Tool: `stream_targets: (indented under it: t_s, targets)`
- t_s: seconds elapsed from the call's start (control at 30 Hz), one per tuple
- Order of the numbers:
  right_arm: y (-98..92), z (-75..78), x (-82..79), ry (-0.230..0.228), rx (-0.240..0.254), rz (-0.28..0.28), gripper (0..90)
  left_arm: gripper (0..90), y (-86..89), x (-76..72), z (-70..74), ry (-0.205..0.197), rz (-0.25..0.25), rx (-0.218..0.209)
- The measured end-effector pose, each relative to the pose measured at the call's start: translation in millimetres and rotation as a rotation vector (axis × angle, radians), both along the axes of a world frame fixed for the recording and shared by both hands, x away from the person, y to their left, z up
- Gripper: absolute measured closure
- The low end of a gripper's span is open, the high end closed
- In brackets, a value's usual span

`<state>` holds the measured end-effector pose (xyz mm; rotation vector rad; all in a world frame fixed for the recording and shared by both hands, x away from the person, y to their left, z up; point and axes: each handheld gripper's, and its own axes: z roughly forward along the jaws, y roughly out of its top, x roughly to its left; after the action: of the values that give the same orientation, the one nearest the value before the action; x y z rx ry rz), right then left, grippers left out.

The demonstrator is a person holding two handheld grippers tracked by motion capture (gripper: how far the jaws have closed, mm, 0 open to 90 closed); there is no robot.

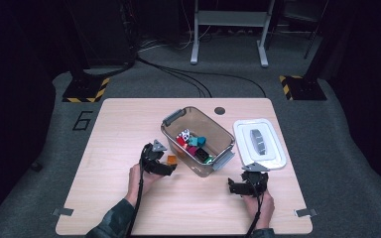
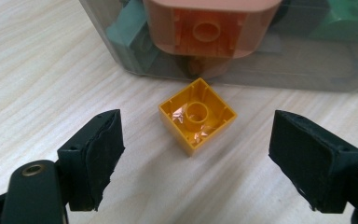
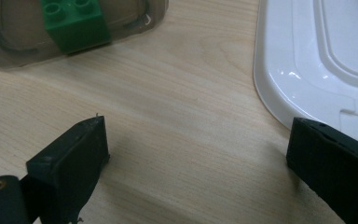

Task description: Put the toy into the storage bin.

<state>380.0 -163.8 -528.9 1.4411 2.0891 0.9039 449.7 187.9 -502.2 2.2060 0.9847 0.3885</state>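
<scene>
An orange brick lies upside down on the wooden table, hollow side up, close against the wall of a clear plastic bin. My left gripper is low over the table just short of the brick, jaws wide apart with nothing between the pads. From above, the left gripper sits left of the bin, with the orange brick at its tip. The bin holds several coloured bricks, among them a green one. My right gripper stands open and empty over bare table, near the bin's front right corner.
A white lid lies flat to the right of the bin; its edge is near my right gripper's far jaw. The bin has grey clip handles. Bare table spreads left of the bin and along the front edge.
</scene>
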Motion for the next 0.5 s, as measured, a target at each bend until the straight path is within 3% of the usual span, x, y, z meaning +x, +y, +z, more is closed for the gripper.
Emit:
stream_targets:
  t_s: [0.27,0.5]
  targets:
    - [0.0,0.0,0.0,0.0,0.0,0.0,4.6,26.2,-6.1,3.0,-7.7,-0.019,-0.005,-0.017]
    - [-0.1,0.0,0.0,-0.001,0.0,0.001,4.6,41.0,-5.8,3.3,-8.6,-0.019,-0.023,-0.025]
